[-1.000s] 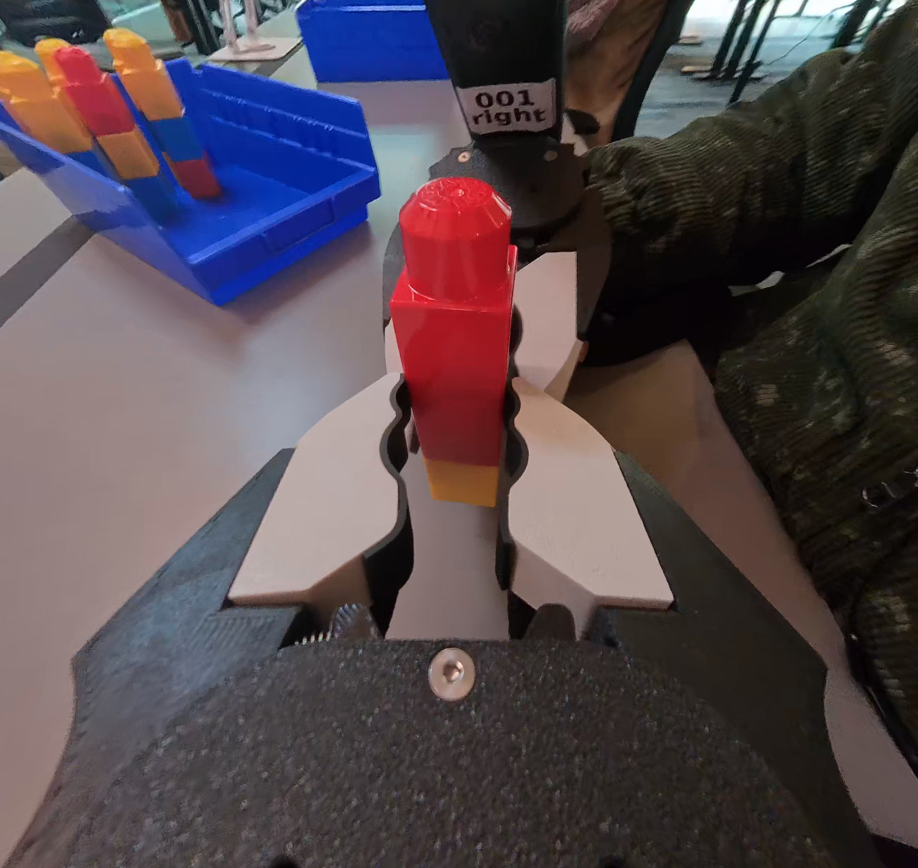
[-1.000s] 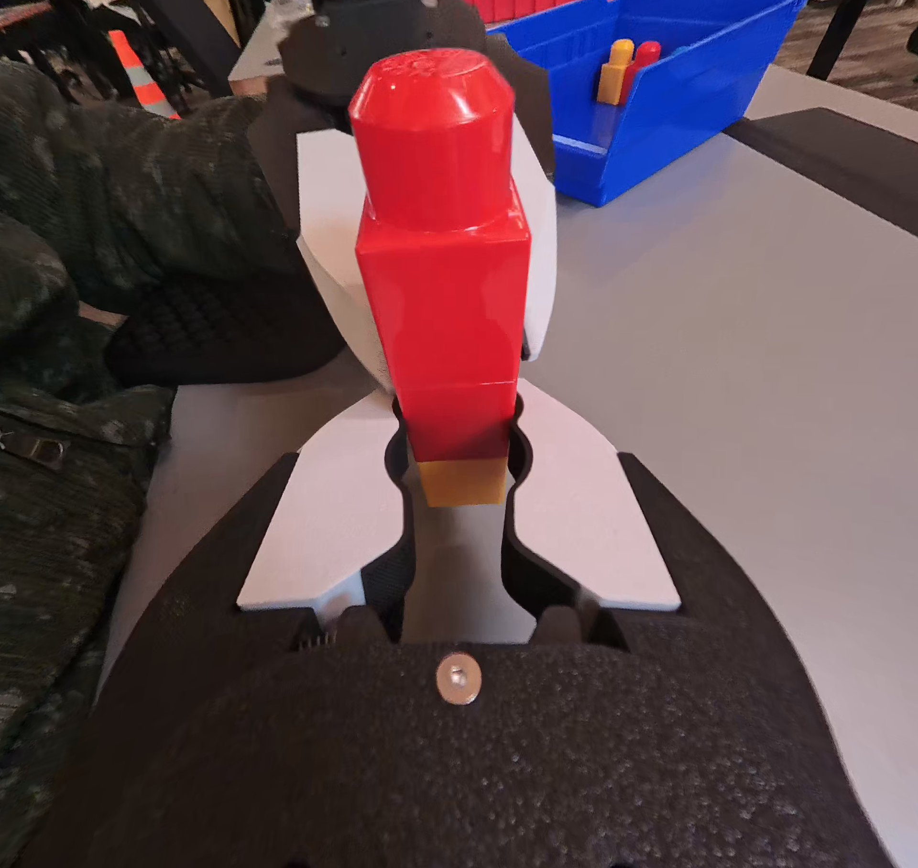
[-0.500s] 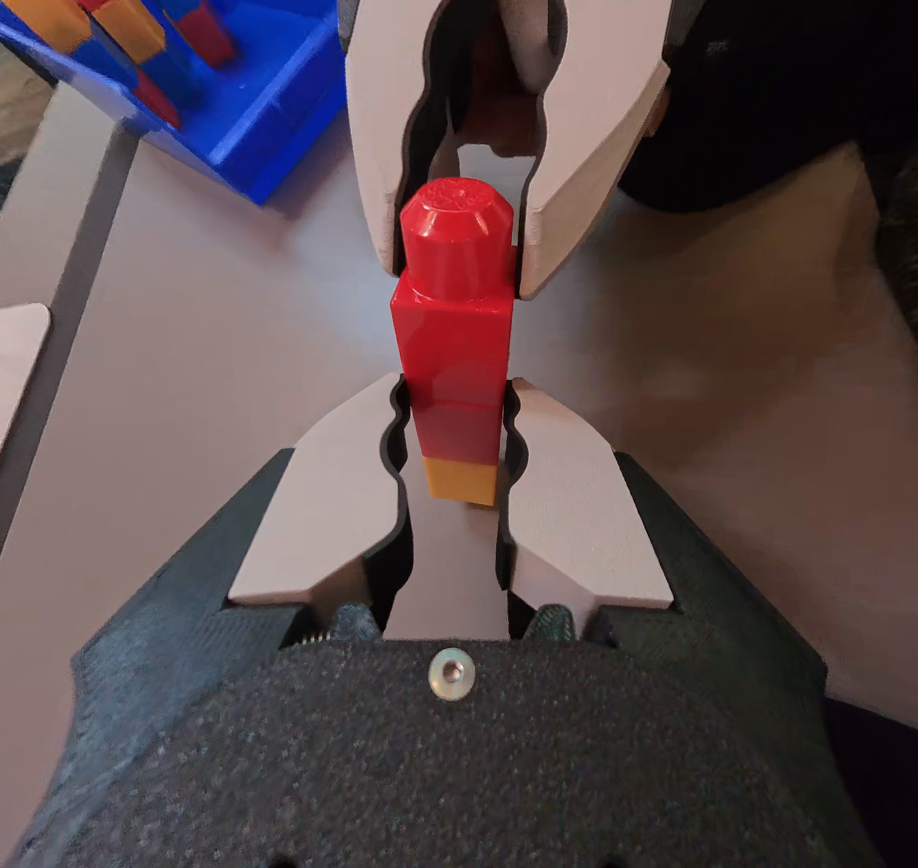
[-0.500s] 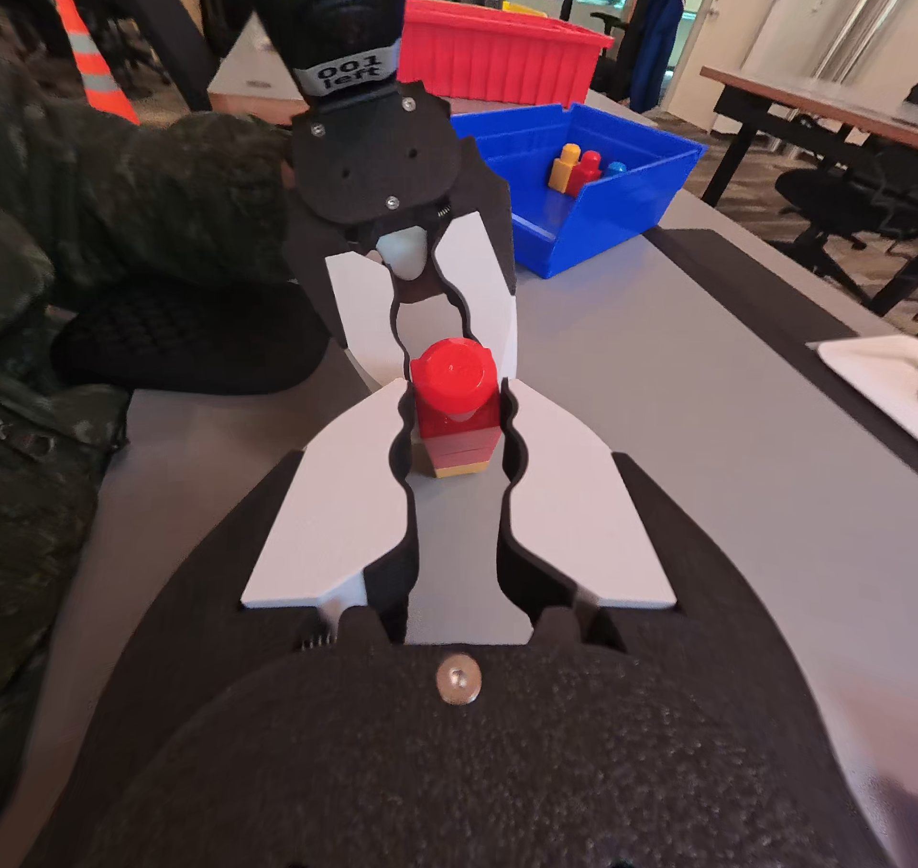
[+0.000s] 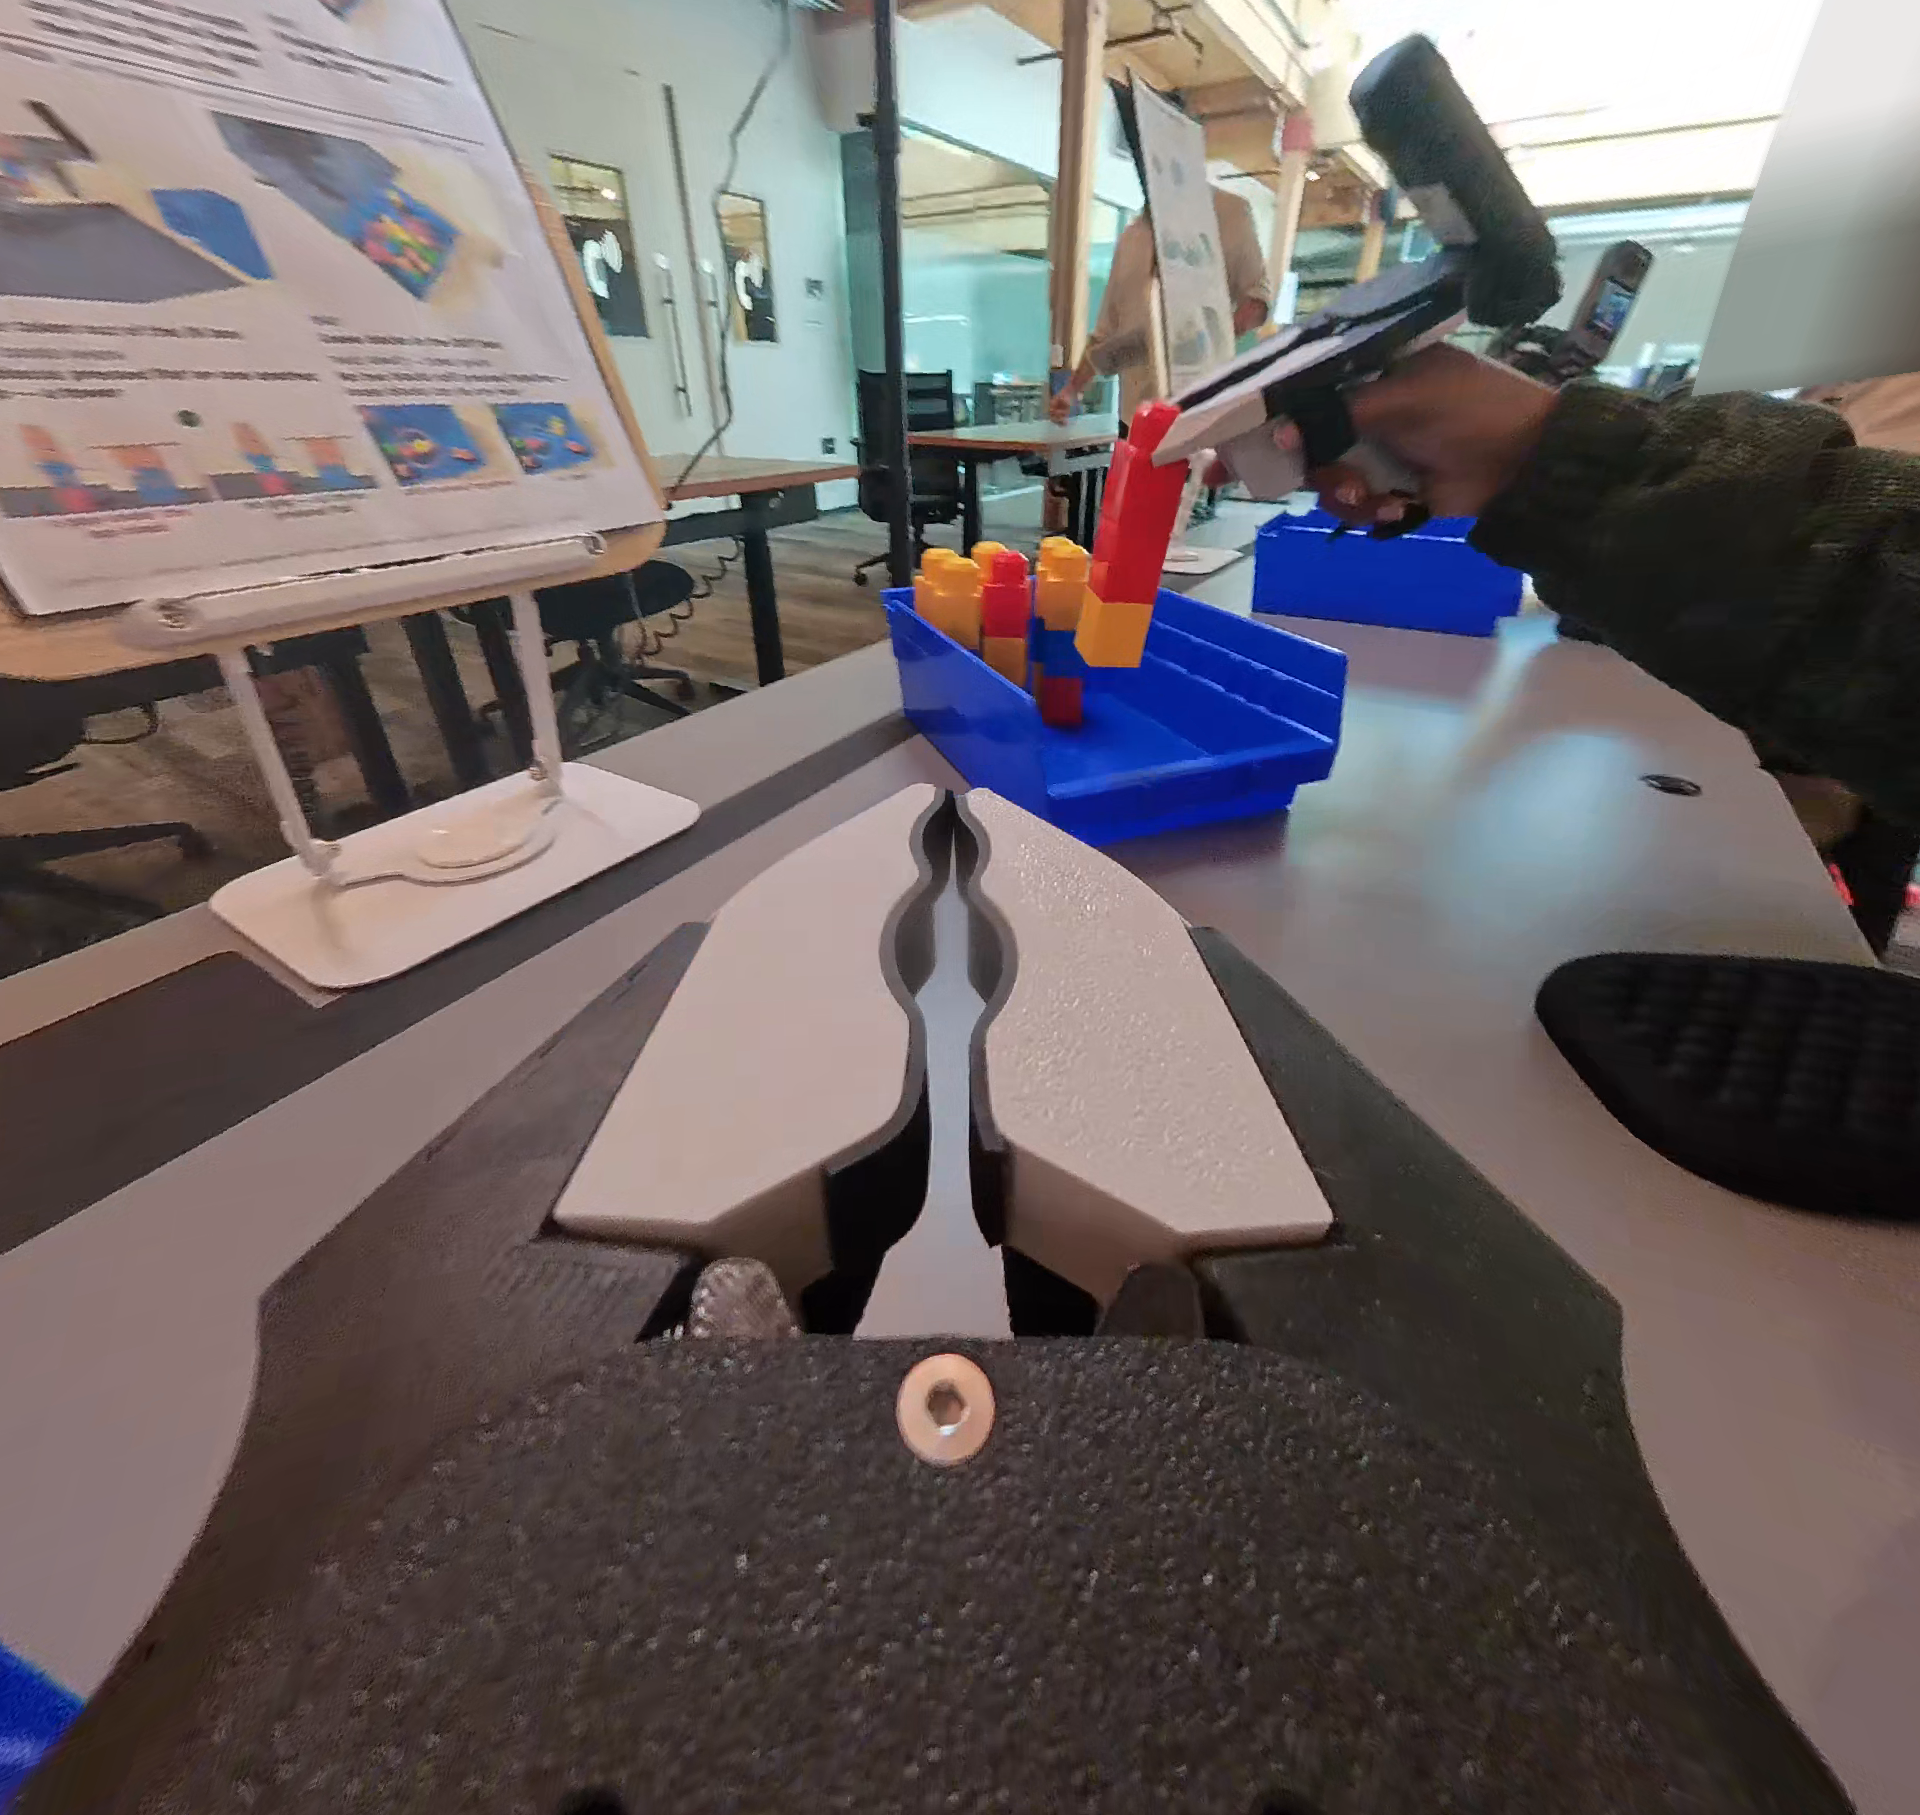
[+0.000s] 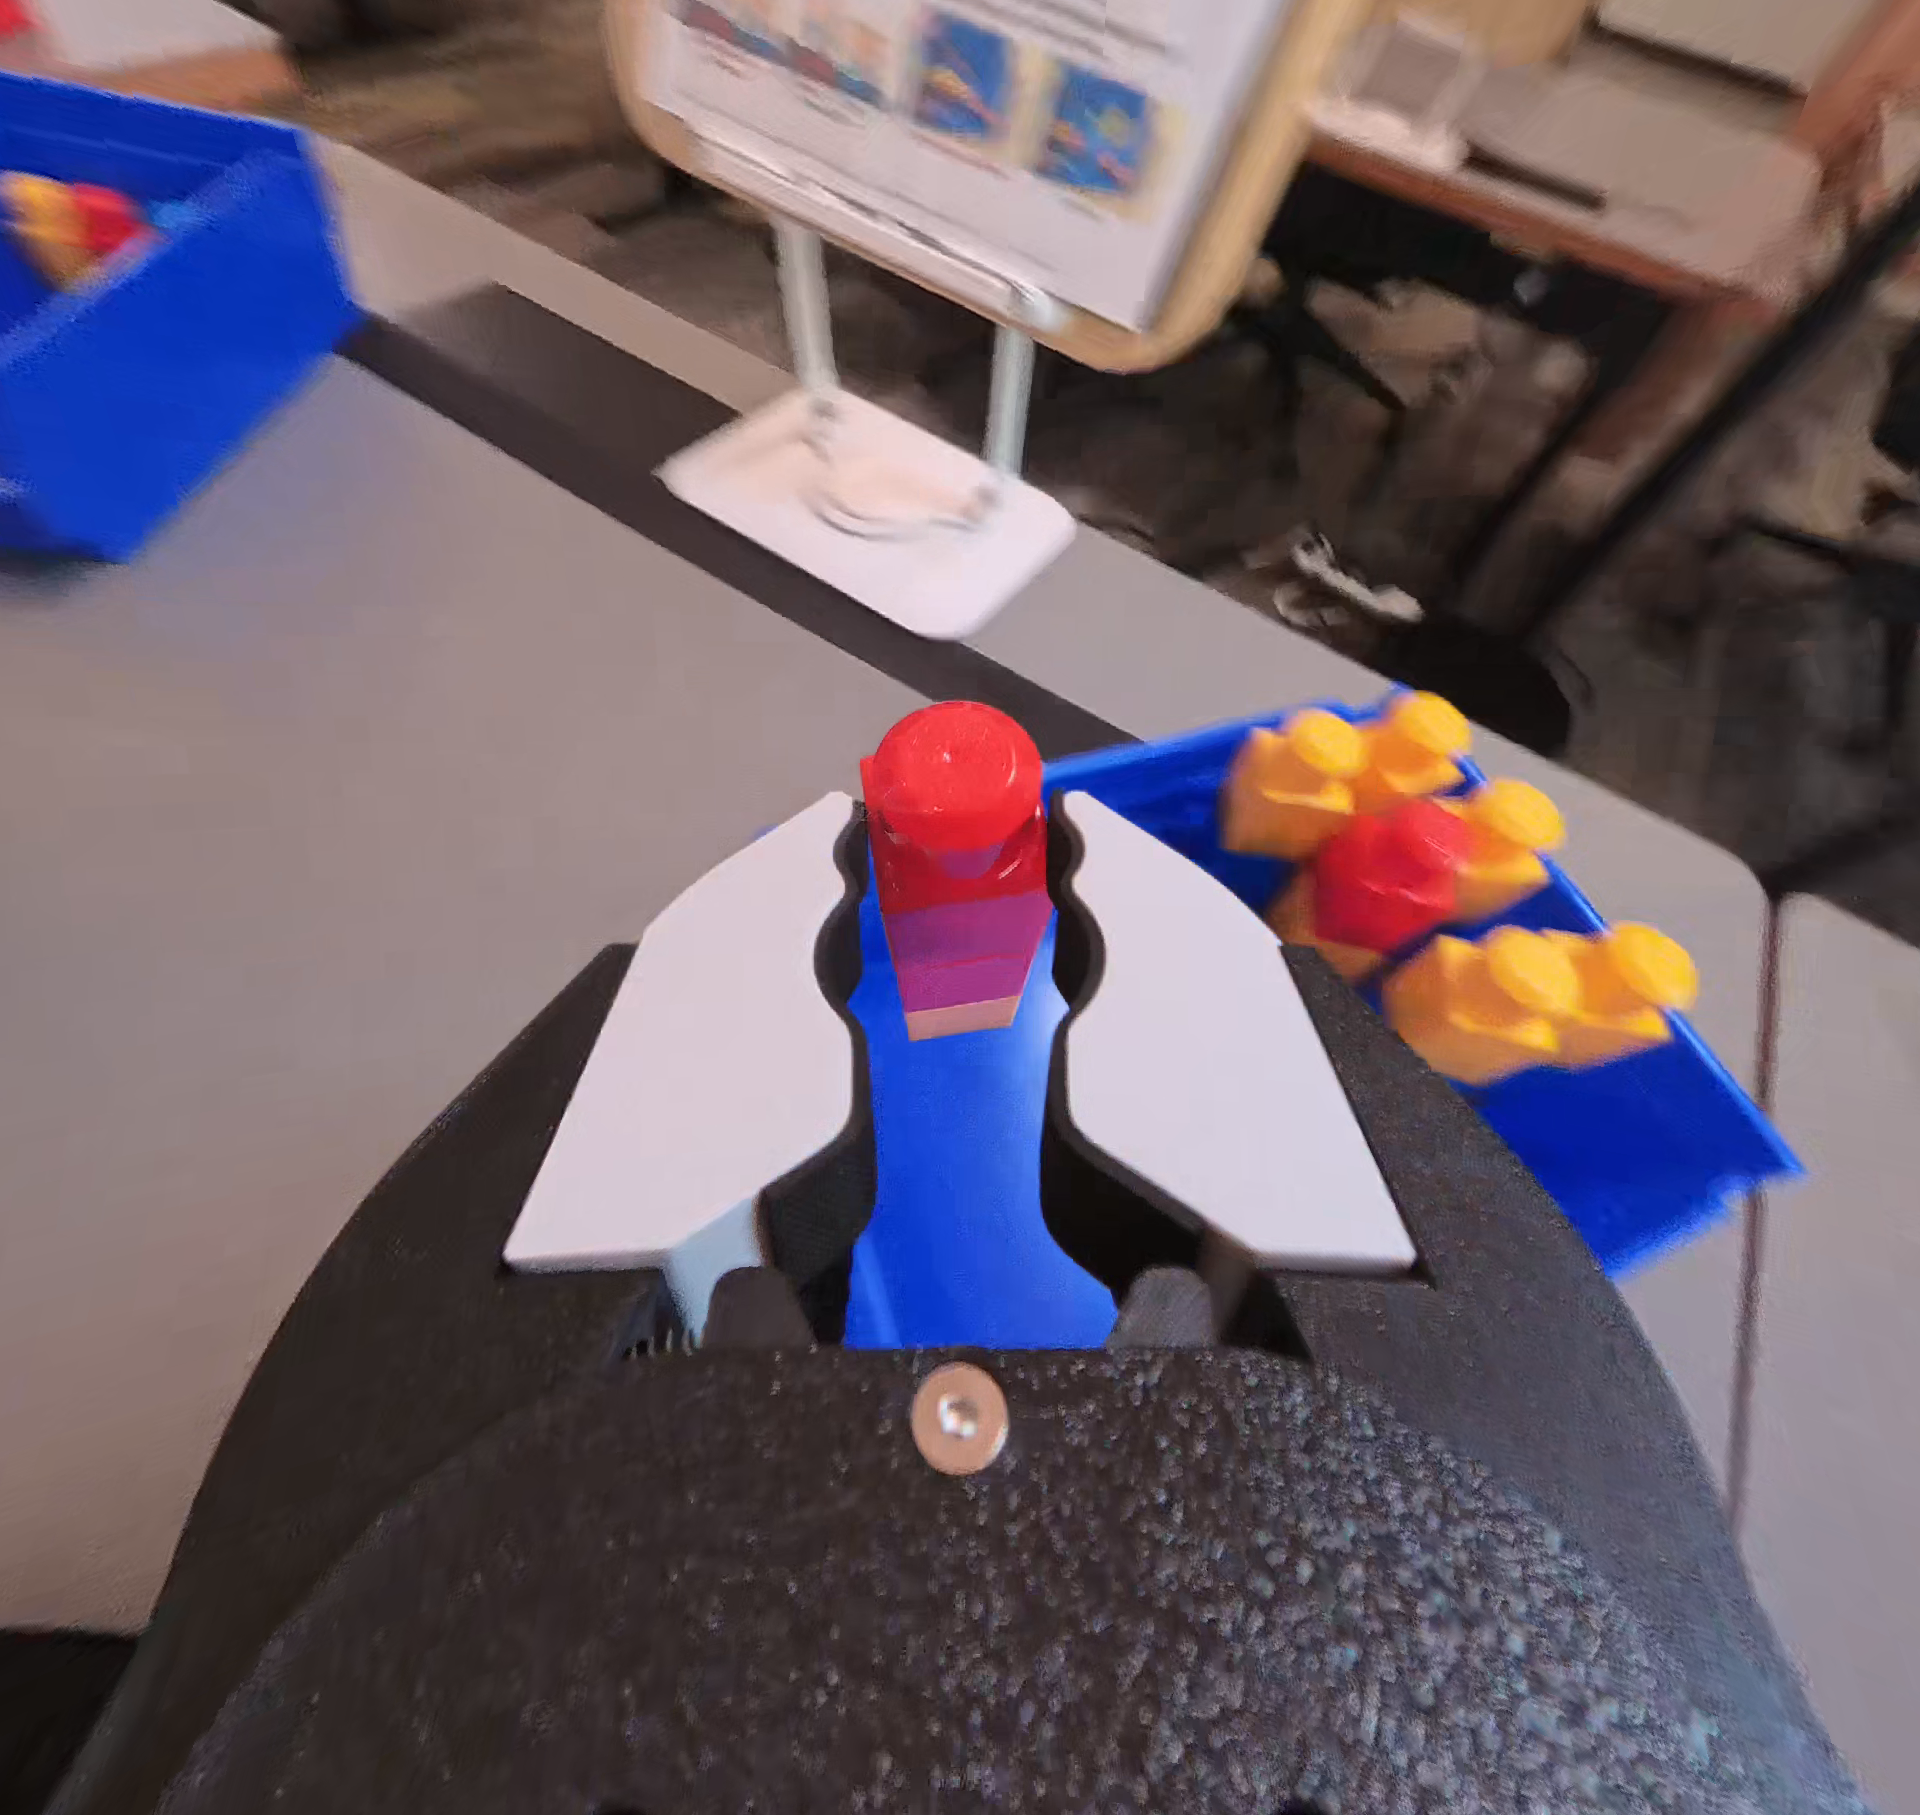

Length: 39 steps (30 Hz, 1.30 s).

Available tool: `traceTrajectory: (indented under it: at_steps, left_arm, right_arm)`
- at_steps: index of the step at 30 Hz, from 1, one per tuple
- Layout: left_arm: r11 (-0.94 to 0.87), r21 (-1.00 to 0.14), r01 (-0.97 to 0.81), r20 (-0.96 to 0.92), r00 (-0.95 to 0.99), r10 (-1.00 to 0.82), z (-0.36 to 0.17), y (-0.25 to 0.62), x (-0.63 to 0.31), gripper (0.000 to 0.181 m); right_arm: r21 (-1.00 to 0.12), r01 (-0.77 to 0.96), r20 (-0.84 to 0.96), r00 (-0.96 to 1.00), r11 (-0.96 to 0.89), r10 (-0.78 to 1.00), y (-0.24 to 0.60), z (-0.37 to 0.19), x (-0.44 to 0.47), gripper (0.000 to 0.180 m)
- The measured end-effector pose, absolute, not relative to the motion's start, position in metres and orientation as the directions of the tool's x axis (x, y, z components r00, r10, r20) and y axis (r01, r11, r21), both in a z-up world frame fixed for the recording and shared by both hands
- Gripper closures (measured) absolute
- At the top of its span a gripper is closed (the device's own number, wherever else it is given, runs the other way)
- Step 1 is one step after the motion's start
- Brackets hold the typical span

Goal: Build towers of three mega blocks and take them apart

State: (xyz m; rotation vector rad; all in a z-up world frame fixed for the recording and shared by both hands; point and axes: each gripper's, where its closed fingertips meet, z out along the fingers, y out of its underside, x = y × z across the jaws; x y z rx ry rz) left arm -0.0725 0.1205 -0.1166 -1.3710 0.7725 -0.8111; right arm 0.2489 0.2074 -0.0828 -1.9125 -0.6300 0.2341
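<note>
Since half a sec ago the two grippers have split: left gripper has let go of the tower and backed off low over the grey tabletop, while right gripper has carried the three-block plastic tower, two red blocks over one yellow-orange, up and across to the blue plastic bin. Left claw's white fingers are now nearly touching at the tips w/ nothing between them, prob parked out of the way so the right can work alone. Right claw is clamped on the tower's top red block just under the round stud, jaws only as wide as the block, so the rest hangs free below. From the left wrist view the tower hangs tilted, yellow-orange end lowest, above the bin interior and just beside the finished towers of red, yellow-orange and blue blocks standing at the bin's far end; not touching the floor yet, as far as I can tell. Gripping high likely leaves room to set the base down w/o fingers hitting the neighbours. White-footed stand holding a printed instruction sheet sits left of the bin; second blue bin behind the right hand. Right view is motion-blurred, so exact clearance is unclear.
</note>
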Motion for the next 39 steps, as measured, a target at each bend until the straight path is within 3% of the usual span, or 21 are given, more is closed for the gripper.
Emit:
traceTrajectory:
  at_steps: [4, 11, 25, 29, 32, 36, 39]
  left_arm:
    - [0.011, -0.999, 0.053, 0.019, 0.544, -0.839, -0.120, 0.128, -0.076, 0.181]
    - [0.041, -0.999, 0.020, -0.021, 0.583, -0.812, -0.128, 0.135, -0.083, 0.181]
    - [0.072, -0.997, -0.029, -0.075, 0.596, -0.799, -0.136, 0.139, -0.088, 0.181]
    - [0.068, -0.997, -0.025, -0.069, 0.619, -0.782, -0.132, 0.143, -0.095, 0.180]
    - [0.046, -0.999, -0.018, -0.046, 0.653, -0.756, -0.124, 0.151, -0.112, 0.181]
    - [0.042, -0.999, -0.021, -0.043, 0.781, -0.624, -0.105, 0.175, -0.165, 0.181]
    - [0.010, -1.000, -0.028, -0.030, 0.893, -0.450, -0.091, 0.203, -0.228, 0.181]
  right_arm:
    - [-0.856, 0.238, 0.049, 0.920, -0.458, 0.388, 0.266, -0.118, 0.303, 0.146]
    - [-0.767, 0.258, 0.034, 0.930, -0.588, 0.365, 0.324, -0.184, 0.293, 0.146]
    - [-0.772, 0.249, 0.052, 0.942, -0.585, 0.332, 0.342, -0.188, 0.288, 0.140]
    - [-0.813, 0.245, 0.088, 0.949, -0.528, 0.303, 0.335, -0.167, 0.290, 0.131]
    - [-0.896, 0.232, 0.120, 0.947, -0.377, 0.297, 0.316, -0.124, 0.275, 0.129]
    - [-0.977, 0.059, -0.046, 0.881, -0.205, 0.470, 0.244, -0.076, 0.197, 0.130]
    - [-0.976, -0.025, -0.155, 0.776, -0.217, 0.611, 0.182, -0.081, 0.136, 0.131]
